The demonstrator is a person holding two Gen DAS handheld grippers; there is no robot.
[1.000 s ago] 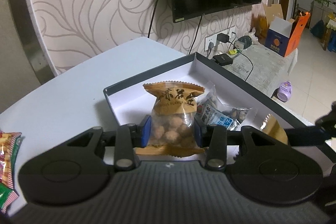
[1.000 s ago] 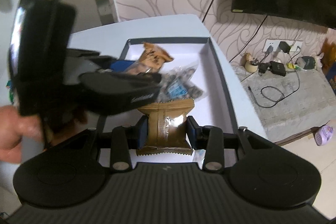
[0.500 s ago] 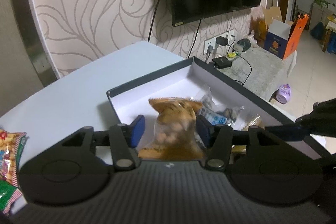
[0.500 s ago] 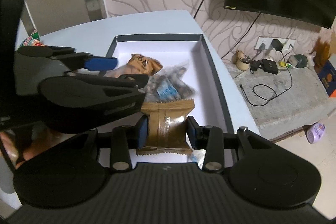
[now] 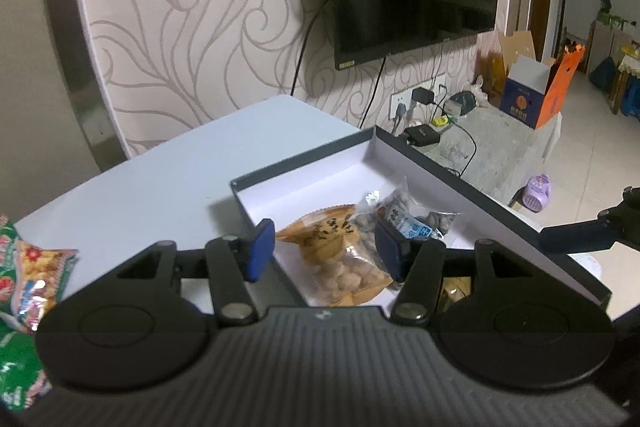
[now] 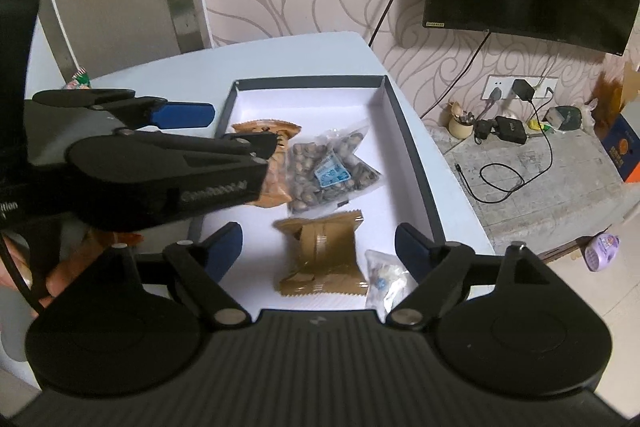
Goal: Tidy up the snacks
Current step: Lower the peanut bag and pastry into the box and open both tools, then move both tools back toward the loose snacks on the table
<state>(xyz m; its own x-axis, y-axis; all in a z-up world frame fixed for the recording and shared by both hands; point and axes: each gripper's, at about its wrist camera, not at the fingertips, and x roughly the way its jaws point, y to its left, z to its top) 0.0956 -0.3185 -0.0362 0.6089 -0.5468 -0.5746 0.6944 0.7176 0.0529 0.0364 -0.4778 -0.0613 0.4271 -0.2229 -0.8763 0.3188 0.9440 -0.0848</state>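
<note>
Lying flat — crinkled brown foil packet (image 6: 322, 253) in white-lined box (image 6: 412, 151).

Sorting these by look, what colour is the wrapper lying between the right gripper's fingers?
Brown wrapper, seen best in the right wrist view.

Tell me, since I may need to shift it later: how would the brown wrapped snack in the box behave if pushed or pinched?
The brown wrapped snack lies flat in the box, so it should slide, not roll. Its crinkled film probably dents and feels slick. It looks small and likely light.
</note>
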